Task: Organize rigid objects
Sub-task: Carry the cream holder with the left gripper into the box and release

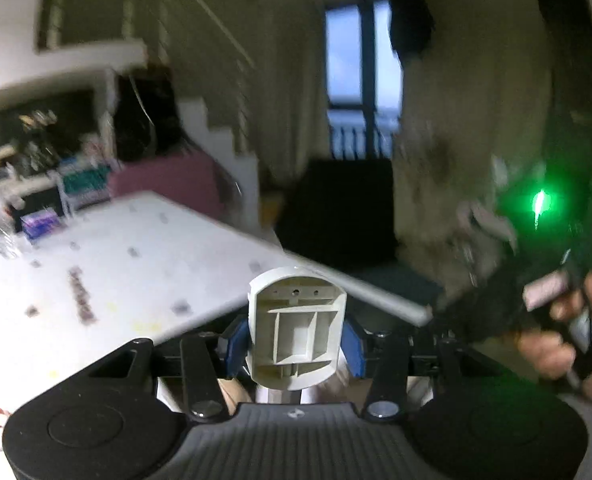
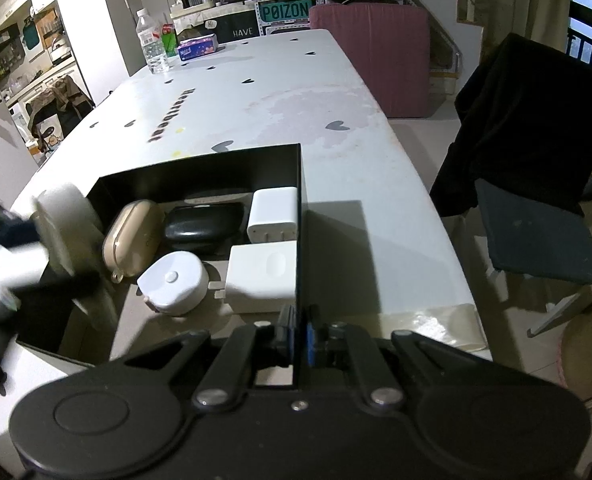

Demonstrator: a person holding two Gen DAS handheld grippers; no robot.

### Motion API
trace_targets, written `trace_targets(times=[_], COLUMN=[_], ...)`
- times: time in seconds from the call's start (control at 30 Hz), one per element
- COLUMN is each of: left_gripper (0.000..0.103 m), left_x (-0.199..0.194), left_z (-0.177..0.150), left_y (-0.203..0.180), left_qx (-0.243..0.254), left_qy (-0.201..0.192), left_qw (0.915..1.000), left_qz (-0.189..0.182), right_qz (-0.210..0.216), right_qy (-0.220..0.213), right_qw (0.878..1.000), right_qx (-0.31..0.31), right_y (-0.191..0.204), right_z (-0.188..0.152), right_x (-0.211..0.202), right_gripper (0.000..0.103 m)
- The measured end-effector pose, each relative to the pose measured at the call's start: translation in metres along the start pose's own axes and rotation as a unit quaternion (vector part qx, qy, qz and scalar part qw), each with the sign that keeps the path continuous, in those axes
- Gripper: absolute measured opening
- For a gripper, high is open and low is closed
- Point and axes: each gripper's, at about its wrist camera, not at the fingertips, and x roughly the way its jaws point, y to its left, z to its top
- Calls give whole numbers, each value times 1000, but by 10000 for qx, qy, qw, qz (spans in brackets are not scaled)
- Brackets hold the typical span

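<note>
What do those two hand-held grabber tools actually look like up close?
Both are black plastic. The left gripper and right gripper each have a ribbed body flanked by round discs, silver rivets on angled linkage bars, and blue pads on the fingers. A green light glows on the right one.

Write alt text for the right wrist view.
The right tongs pinch the wall of a black box on a white table. Inside lie two white chargers, a round white case and a beige case.

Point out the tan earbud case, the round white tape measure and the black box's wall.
tan earbud case [image 2: 132,236], right wrist view, lid face.
round white tape measure [image 2: 174,282], right wrist view, top face.
black box [image 2: 300,216], right wrist view, right wall.
</note>
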Motion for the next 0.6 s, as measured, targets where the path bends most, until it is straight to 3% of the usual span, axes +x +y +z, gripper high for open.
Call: trace_targets(times=[0.2, 0.27, 0.4, 0.5, 0.57, 0.6], left_gripper=[50, 49, 50, 51, 57, 70], left_x=[43, 51, 71, 83, 83, 86], left_z=[-3, 0, 11, 12, 9, 10], left_y=[-18, -21, -17, -13, -7, -4], left_qx=[651, 794, 730, 363, 100, -58], left_qy=[1170, 1385, 1794, 1873, 1869, 1879], left_qw=[9903, 9861, 9785, 9763, 9767, 9773], left_qz=[-372, -468, -705, -1024, -1054, -979], right_qz=[31, 38, 59, 86, 98, 104], right_qy=[1, 3, 2, 3, 2, 2], right_qw=[10000, 10000, 10000, 9999, 9999, 9999], right_qx=[22, 32, 53, 74, 82, 87], right_y=[-1, -1, -2, -3, -4, -4], right_z=[-1, -1, -1, -1, -1, -1], right_x=[-1, -2, -2, -1, -2, -2], right_gripper=[7, 7, 8, 8, 8, 8])
